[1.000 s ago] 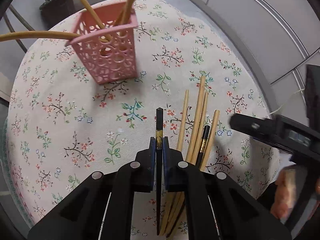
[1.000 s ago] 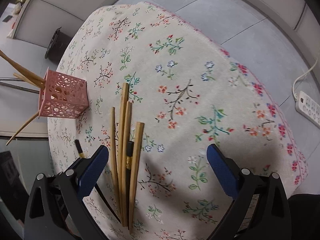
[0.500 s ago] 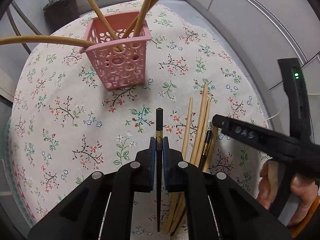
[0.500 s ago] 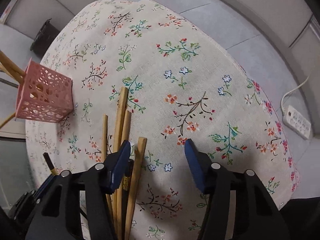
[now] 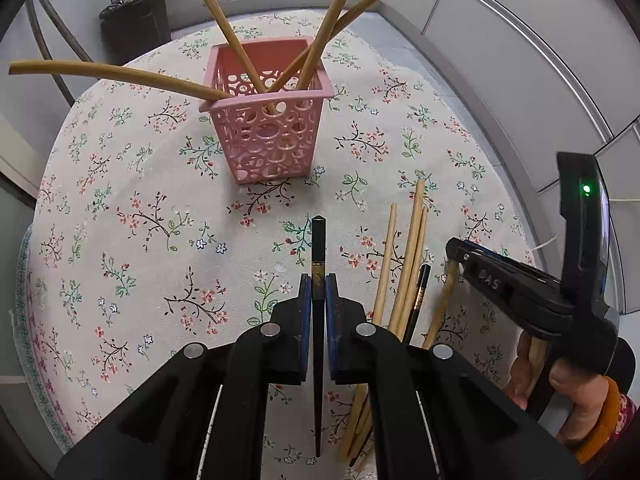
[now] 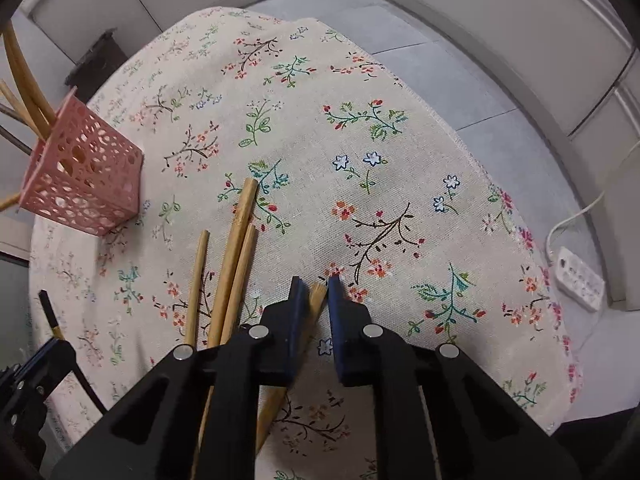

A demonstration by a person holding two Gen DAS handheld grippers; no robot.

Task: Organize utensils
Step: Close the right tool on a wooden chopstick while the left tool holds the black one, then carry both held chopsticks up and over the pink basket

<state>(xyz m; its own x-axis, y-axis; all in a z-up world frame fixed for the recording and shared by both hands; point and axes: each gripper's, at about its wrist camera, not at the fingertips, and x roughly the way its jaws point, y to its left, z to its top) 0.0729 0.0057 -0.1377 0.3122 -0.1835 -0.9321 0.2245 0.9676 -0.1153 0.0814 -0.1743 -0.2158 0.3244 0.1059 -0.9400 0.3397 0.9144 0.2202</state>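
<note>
My left gripper (image 5: 316, 280) is shut on a black chopstick (image 5: 319, 240) with a gold band, held off the floral tablecloth (image 5: 140, 220). A pink perforated basket (image 5: 268, 128) stands beyond it with several bamboo chopsticks leaning out. To the right, loose bamboo chopsticks (image 5: 408, 256) and a second black chopstick (image 5: 418, 292) lie on the cloth. My right gripper (image 6: 318, 286) points down at that pile. Its jaws are closing, and the blue pads pinch the end of the rightmost bamboo chopstick (image 6: 316, 300). The basket (image 6: 80, 176) sits far left in the right wrist view.
The round table's edge (image 6: 460, 140) falls off to grey floor on the right. A white power strip (image 6: 578, 278) lies on that floor. A dark bin (image 5: 136, 16) stands behind the table. A person's hand (image 5: 576, 404) holds the right gripper's handle.
The right gripper's jaws went from wide open to pinched on the bamboo chopstick's end. The left gripper rose with the black chopstick, and the basket now sits nearer the middle of its view.
</note>
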